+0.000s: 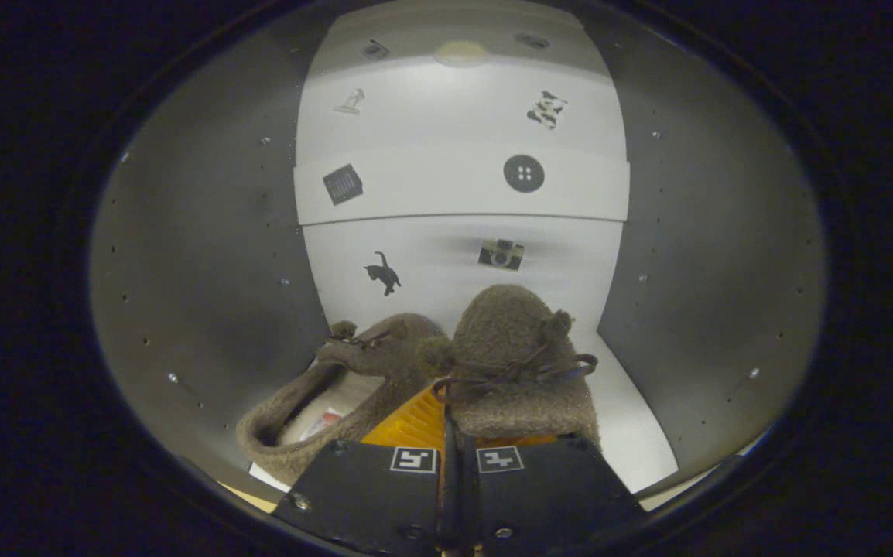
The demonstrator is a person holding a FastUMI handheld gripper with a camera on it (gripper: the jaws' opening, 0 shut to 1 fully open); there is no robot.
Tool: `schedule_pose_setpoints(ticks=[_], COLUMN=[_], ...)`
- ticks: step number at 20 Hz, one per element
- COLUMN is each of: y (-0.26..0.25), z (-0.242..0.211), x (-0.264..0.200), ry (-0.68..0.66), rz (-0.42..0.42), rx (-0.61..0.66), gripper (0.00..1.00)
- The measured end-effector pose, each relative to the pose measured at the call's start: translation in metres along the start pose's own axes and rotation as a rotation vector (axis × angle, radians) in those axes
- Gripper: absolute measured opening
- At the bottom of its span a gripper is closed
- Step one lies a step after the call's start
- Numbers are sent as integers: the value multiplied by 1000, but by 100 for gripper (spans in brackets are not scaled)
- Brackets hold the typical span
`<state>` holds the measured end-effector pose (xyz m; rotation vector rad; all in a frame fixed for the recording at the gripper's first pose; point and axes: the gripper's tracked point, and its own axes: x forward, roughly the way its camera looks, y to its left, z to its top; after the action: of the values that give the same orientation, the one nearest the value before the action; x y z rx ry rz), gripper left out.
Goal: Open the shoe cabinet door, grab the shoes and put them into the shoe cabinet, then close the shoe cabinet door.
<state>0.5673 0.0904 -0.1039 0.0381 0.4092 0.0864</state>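
So at this point the gripper [446,433] was seen reaching right into the shoe cabinet [206,255], grey side walls with peg holes on both sides and a white back panel [462,186] dotted with little stickers, so the door-opening part could pretty safely be counted as done (the door itself couldn't be made out). Two fuzzy brown slippers [446,363] were sat on the white cabinet floor [636,433], side by side and touching: the left one [338,387] was tipped so its opening was showing, the right one [520,363] was lying just ahead of the fingertips with its lace bow draped over the top. The fingers were drawn close together with barely a gap, and the lace or the slipper's back edge seemed to be pinched between them, though that couldn't be fully confirmed. Judged from this, the shoes were basically delivered; letting go, backing out and shutting the door was still left to be done.
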Motion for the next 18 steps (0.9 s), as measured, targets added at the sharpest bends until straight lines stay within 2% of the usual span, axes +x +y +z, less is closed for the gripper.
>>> schedule_pose_setpoints(ticks=[4,7,9,11,14,16,18], y=[3,0,3,13,7,8,8], z=[-13,-12,-12,-9,-4,-4,-5], x=[18,23,22,20,5,-9,-29], ry=[99,114,121,106,44,3,-43], rz=[12,-1,-10,23,-22,-28,-28], rx=[82,119,115,87,-28,-45,-29], gripper=[9,13,16,18,49,62,65])
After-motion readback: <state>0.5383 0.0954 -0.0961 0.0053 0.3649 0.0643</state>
